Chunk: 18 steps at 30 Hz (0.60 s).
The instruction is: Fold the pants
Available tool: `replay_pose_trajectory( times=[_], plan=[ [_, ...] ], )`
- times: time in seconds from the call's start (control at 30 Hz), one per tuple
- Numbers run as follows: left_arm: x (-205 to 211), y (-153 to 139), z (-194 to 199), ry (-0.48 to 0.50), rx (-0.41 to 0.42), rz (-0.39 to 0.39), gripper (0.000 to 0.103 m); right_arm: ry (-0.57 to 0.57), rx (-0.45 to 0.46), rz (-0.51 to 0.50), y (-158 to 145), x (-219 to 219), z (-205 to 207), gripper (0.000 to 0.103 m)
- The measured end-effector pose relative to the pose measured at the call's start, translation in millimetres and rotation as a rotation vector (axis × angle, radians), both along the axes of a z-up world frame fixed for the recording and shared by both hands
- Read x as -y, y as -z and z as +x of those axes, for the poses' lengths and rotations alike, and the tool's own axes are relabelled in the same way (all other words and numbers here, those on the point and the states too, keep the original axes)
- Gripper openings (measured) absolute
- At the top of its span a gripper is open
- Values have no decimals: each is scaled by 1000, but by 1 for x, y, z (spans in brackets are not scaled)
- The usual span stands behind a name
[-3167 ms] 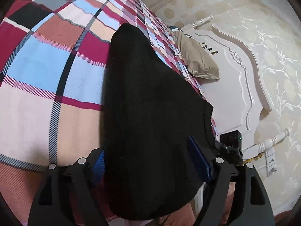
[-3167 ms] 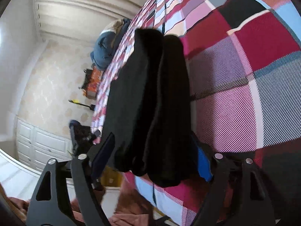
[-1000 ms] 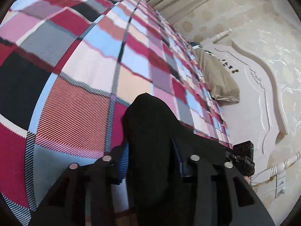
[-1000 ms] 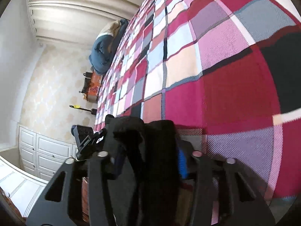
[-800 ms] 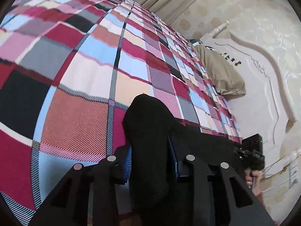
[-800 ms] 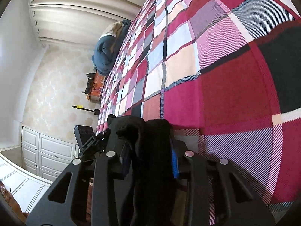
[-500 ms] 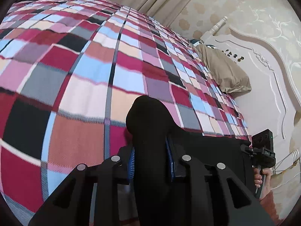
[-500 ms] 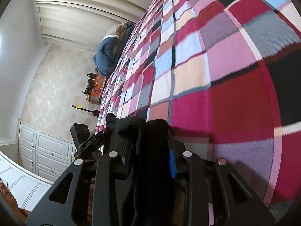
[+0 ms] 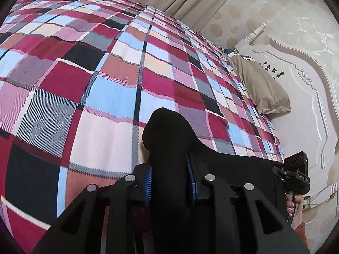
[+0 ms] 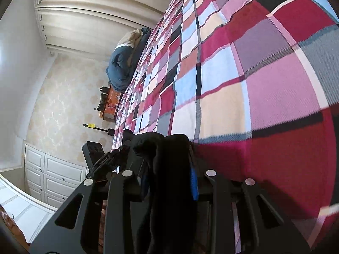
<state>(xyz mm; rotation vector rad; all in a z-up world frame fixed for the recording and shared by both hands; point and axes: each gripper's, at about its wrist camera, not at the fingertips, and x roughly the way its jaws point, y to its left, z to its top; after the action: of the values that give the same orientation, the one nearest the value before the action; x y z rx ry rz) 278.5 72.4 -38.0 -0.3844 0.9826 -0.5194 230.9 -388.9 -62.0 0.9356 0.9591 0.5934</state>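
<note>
The black pants [image 9: 167,139] are pinched in both grippers above a plaid bedspread [image 9: 84,89]. My left gripper [image 9: 169,182] is shut on one bunched end of the pants, which stretch right toward the other gripper's camera [image 9: 296,169]. In the right wrist view my right gripper [image 10: 169,182] is shut on the other bunched end of the pants [image 10: 169,158], over the bedspread [image 10: 254,84]. The left gripper's body [image 10: 97,154] shows at the left. The fabric hides the fingertips.
A tan pillow [image 9: 258,89] lies by the white headboard [image 9: 307,105] at the right. A blue heap of bedding [image 10: 125,63] sits at the bed's far edge near curtains [image 10: 84,10]. White cabinets [image 10: 48,180] stand beside the bed.
Both grippers closed on the ends of the pants, which earlier lay flat on the bed, and lifted them; the pants now hang bunched and the views look farther across the bed.
</note>
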Motion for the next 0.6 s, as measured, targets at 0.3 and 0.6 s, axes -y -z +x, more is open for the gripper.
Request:
replay_pose_trajectory(
  times=[0.3,0.6],
  plan=[
    [-2,6,1,-3,-12,-15,28,15,-20,29,13,1,7,29],
    [-2,11,1,-1,-12,-25,29,25,-26,64,21,5,4,29]
  ],
)
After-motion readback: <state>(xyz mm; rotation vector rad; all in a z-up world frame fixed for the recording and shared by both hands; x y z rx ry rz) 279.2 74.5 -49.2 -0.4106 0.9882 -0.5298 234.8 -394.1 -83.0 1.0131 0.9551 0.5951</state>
